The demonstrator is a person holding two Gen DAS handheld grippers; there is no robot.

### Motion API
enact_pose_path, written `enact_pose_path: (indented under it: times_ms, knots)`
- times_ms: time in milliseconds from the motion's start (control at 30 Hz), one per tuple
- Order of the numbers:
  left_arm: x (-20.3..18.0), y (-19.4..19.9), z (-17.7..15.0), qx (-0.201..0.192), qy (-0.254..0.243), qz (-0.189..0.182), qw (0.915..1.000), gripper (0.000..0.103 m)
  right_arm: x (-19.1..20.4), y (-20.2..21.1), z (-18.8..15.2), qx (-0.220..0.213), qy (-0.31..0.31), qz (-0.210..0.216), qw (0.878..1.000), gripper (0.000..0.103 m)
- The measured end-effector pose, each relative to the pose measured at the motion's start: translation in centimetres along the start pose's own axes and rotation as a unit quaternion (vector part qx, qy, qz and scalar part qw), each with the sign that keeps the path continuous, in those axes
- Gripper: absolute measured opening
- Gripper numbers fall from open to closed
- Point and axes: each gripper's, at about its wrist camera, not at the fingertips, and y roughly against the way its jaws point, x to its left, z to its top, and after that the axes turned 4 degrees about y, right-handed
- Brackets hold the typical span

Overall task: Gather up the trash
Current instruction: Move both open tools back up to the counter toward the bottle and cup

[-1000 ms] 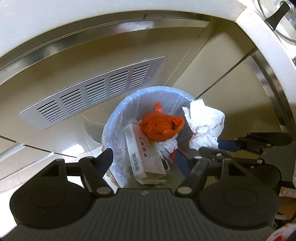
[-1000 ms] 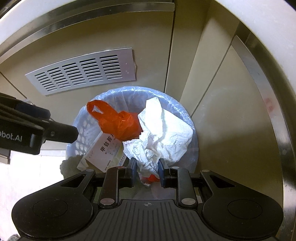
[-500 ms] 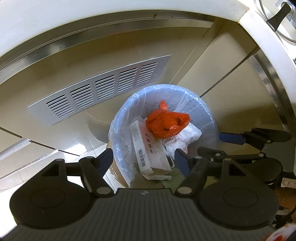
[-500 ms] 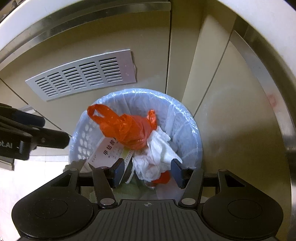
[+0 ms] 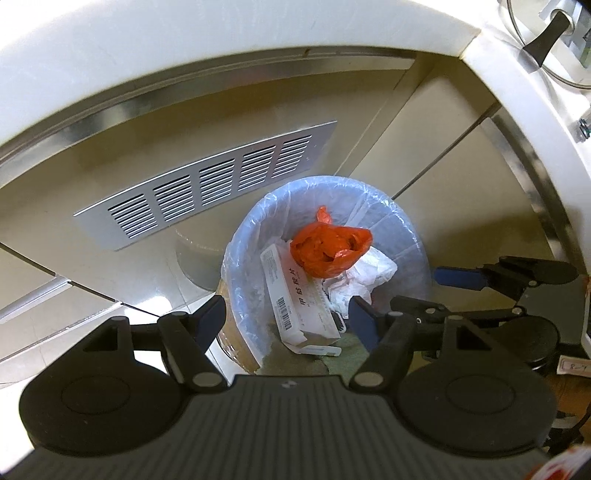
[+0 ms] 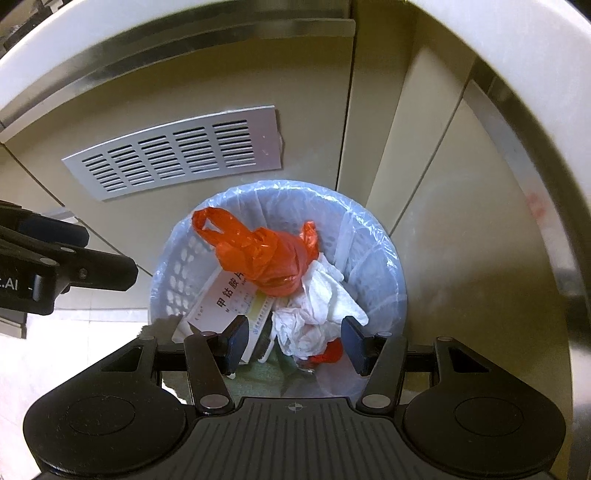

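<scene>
A white waste bin (image 5: 236,258) lined with a clear bag stands on the floor against a cabinet. Inside it lie an orange plastic bag (image 5: 328,251), a white printed box (image 5: 299,306) and crumpled white tissue (image 5: 369,273). My left gripper (image 5: 287,315) hangs open above the bin's near-left side, with nothing in it. The right gripper (image 6: 295,341) is open over the bin (image 6: 395,266), above the tissue (image 6: 317,306), which rests loose beside the orange bag (image 6: 273,258) and the box (image 6: 225,299). Each gripper shows in the other's view, the right (image 5: 415,288) and the left (image 6: 110,254).
A silver vent grille (image 6: 173,155) is set in the beige cabinet front behind the bin. A white counter edge (image 5: 184,55) curves overhead, with a pot lid handle (image 5: 546,33) at its top right. Pale floor tiles (image 6: 74,350) lie left of the bin.
The right gripper's jaws have spread apart and let go of the white tissue, which dropped into the bin beside the orange bag. The left gripper has stayed open.
</scene>
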Motion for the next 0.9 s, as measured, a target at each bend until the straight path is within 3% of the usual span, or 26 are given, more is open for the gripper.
enact_pose_path:
  times_ms: [500,700,900]
  knots:
    - [-1.7,5.9,0.3,-0.062,-0.023,-0.036,0.9972,0.070,1.1,6.6,0.7,-0.058,-0.001,0.006,0.998,0.056]
    - [-2.6,9.2,0.9,-0.101,-0.039,-0.043,0.9933,0.070,1.6,11.1,1.9,-0.131,0.019,0.020,0.991,0.056]
    - [-3.4,12.2,2.2,-0.149,-0.043,-0.042,0.9870,0.070,1.1,15.5,3.4,-0.216,0.026,0.014,0.976,0.056]
